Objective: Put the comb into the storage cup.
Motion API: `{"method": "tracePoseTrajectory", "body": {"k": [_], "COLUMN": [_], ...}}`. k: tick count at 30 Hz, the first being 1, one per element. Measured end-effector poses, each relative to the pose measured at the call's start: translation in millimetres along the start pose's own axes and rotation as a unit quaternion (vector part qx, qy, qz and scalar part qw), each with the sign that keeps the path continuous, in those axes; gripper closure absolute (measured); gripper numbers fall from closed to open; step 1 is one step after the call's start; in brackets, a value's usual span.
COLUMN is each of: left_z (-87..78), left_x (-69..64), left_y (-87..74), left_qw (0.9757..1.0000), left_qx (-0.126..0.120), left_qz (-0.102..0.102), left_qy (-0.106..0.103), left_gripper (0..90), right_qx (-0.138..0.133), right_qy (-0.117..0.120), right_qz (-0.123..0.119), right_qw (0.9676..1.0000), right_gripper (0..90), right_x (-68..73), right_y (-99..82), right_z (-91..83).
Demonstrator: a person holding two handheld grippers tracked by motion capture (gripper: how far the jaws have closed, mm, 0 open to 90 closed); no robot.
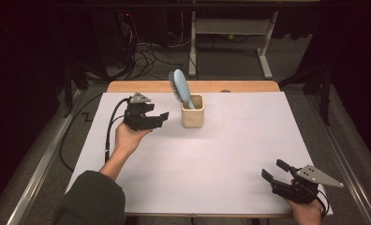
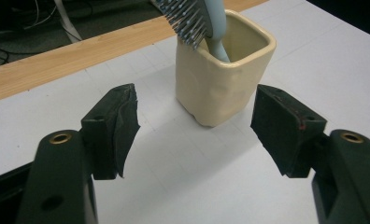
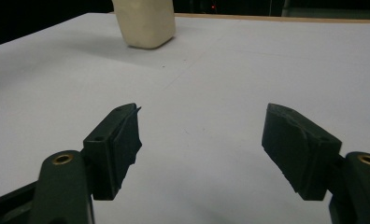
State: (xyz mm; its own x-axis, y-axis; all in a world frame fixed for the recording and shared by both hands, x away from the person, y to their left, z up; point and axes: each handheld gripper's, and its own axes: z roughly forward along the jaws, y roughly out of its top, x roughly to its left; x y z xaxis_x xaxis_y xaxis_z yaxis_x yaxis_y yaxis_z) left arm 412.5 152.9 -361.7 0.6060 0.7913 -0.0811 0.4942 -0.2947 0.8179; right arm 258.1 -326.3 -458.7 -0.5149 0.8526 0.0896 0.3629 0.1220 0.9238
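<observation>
Beside the wide-apart, empty jaws, a blue hairbrush (image 1: 180, 87) leans in a cream cup (image 1: 193, 112).

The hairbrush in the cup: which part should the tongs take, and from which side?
Probably the hairbrush head, which rises above the cream cup while the handle is sunk inside. The left tongs, open beside the cup, could come from that side, closing below the bristles.

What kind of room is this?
Probably a lab or workshop: tangled cables on the floor, a bare desk frame behind, and a white-covered table with hand-held grippers.
</observation>
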Motion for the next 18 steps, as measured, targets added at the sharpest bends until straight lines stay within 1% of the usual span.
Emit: {"method": "tracePoseTrajectory", "body": {"k": [2, 6, 13, 18], "left_z": [-1.9, -5.5, -8.9, -12.3], "left_x": [0.3, 2.4, 6.4, 7.1], "left_y": [-0.9, -3.5, -9.2, -11.6], "left_qw": [1.0000, 0.9999, 0.9998, 0.9999], "left_qx": [-0.002, -0.009, -0.011, -0.010], "left_qz": [0.000, -0.006, -0.014, -0.012], "left_qy": [-0.001, 0.000, 0.003, 0.005], "left_gripper": [32.4, 32.7, 32.9, 33.0], "right_qx": [0.000, 0.001, 0.000, 0.001], "right_qy": [0.000, 0.000, -0.002, -0.002], "right_qz": [0.001, 0.000, -0.002, -0.001], "right_qw": [1.0000, 1.0000, 1.0000, 1.0000], "right_gripper": [28.2, 28.4, 28.7, 28.6], "right_x": [0.1, 0.3, 0.2, 0.4], "right_y": [0.0, -0.1, -0.1, 0.0], "right_z": [0.0, 0.1, 0.0, 0.1]}}
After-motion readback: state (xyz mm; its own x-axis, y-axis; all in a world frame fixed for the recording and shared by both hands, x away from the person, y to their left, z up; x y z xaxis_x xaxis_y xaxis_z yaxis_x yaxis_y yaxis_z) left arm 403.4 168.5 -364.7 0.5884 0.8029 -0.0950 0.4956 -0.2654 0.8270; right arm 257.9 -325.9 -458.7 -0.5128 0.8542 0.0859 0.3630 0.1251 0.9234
